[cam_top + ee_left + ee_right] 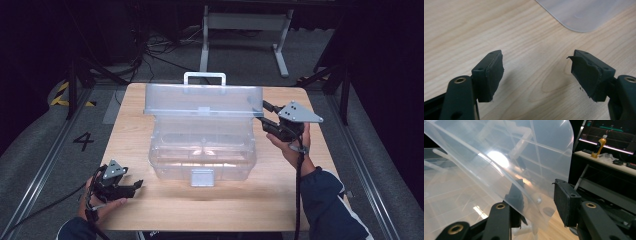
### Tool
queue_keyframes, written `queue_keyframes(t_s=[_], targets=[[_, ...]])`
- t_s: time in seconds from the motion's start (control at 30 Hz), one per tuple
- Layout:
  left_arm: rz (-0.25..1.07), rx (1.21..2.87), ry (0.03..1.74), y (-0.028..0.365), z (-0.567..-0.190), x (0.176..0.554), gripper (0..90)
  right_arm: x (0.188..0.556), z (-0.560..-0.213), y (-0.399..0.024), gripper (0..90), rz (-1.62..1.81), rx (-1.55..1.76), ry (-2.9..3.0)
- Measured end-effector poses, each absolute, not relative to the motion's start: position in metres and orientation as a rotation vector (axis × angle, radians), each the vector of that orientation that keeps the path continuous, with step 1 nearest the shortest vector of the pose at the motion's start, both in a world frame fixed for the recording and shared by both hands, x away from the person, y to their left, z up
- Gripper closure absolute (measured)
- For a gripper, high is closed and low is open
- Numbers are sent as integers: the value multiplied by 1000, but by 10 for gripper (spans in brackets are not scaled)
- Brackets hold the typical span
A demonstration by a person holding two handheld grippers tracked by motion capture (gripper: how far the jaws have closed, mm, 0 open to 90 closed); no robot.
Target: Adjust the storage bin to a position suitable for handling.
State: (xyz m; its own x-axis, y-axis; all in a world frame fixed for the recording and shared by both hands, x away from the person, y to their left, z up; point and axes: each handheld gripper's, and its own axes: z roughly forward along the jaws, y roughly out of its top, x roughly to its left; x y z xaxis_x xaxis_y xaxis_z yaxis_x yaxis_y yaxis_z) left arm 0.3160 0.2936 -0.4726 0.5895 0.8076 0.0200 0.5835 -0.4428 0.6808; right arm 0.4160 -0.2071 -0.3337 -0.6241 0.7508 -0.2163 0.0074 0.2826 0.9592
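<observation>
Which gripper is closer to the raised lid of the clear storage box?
Right. The right gripper is at the lid's right edge, its jaws straddling that edge. The left gripper sits low over the table near its front left corner, jaws open and empty.

You had the pale wooden table (150,210) under everything, its grain running bare toward your near edge. Beyond its far side stood a white metal frame (245,30) on the grey floor, with dark cables (150,50) trailing just left of it. A painted number four (83,141) sat on the floor at your left. Off to the side, a yellow bottle (599,146) stood upright on a shelf (609,163) below a lit screen (614,132).
</observation>
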Motion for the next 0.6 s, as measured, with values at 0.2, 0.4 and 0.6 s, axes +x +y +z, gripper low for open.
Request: queue_keyframes(t_s=[0.2, 0.4, 0.6], targets=[[413, 2184, 1089, 294, -479, 318, 228, 424, -328, -207, 619, 1411, 698, 1864], [417, 2167, 1066, 294, -481, 318, 204, 434, -323, -203, 643, 1394, 715, 1827], [410, 2183, 1058, 294, -481, 320, 192, 439, -322, -199, 671, 1393, 760, 1776]])
